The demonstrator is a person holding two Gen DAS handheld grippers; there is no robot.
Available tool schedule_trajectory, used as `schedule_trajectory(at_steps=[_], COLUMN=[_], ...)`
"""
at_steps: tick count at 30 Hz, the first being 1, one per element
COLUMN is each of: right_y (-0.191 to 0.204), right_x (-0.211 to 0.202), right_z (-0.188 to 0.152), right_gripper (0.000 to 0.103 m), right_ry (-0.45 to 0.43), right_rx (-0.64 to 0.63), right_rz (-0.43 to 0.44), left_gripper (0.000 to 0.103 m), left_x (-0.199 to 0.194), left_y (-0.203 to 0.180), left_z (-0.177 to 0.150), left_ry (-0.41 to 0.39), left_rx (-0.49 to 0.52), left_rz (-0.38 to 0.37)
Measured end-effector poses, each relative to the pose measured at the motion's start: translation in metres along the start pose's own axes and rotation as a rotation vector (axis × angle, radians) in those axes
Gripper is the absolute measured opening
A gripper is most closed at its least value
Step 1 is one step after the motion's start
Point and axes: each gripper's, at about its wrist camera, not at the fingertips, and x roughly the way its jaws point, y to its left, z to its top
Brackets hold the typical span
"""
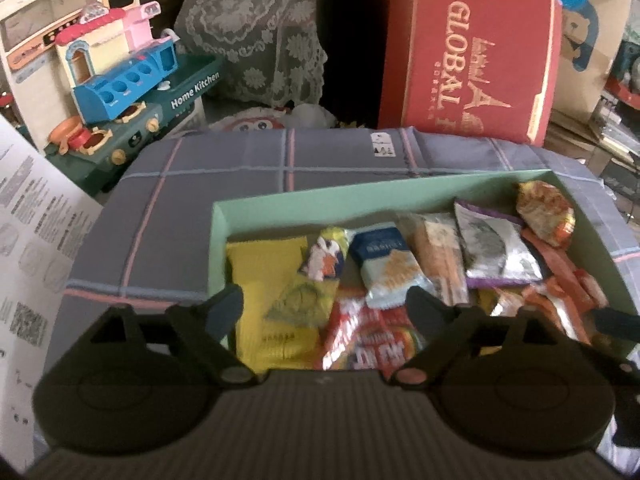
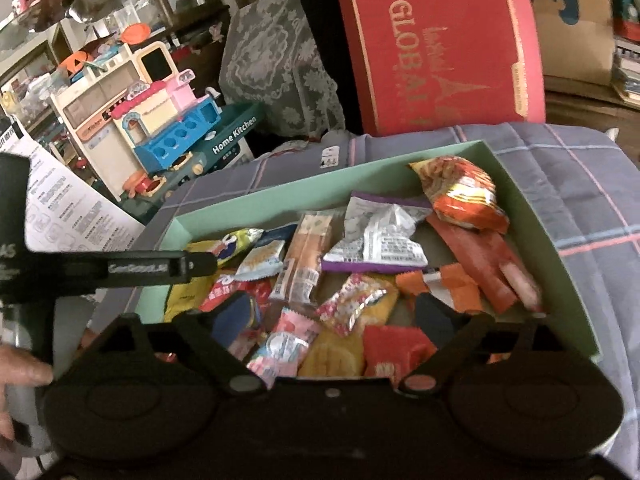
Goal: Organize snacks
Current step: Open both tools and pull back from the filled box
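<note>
Both your grippers hang over the near edge of the green box with jaws spread wide, nothing held. Left gripper sits lower centre of its view, over the yellow packet and the red packet. Right gripper sits lower centre of its view, over the pink candy wrapper and a red pouch.

The snacks fill the box in a loose, overlapping heap, centre to right of both frames, on the checked cloth.

Risks, as a judgement:
- Packets overlap, so closing low could pinch two at once, or drag a neighbour out.
- The silver-purple packet and orange bag, upper right of the pile, look crinkly and puffed; a grip on a corner may slip.
- The left gripper's arm shows at left of the right view, close by. Reaching for the same spot could knock them together.
- The box wall is thin card; catching a fingertip on the near rim could shove the whole box along the cloth.
- Motion blur hides labels, so sorting by kind may go wrong.
</note>
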Motion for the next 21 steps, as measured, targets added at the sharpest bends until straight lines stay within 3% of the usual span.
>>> schedule_trajectory(at_steps=[6, 21], right_y=[0.003, 0.003], right_x=[-0.030, -0.096], right_z=[-0.016, -0.060], right_gripper=[0.099, 0.103], right_ry=[-0.019, -0.025], right_rx=[0.001, 0.020], right_rz=[-0.008, -0.019], left_gripper=[0.102, 0.103], left_x=[-0.038, -0.112], left_y=[0.001, 0.012], left_z=[-0.027, -0.107], left_ry=[-0.013, 0.006], left_rx=[-0.012, -0.071], left_rz=[0.005, 0.019])
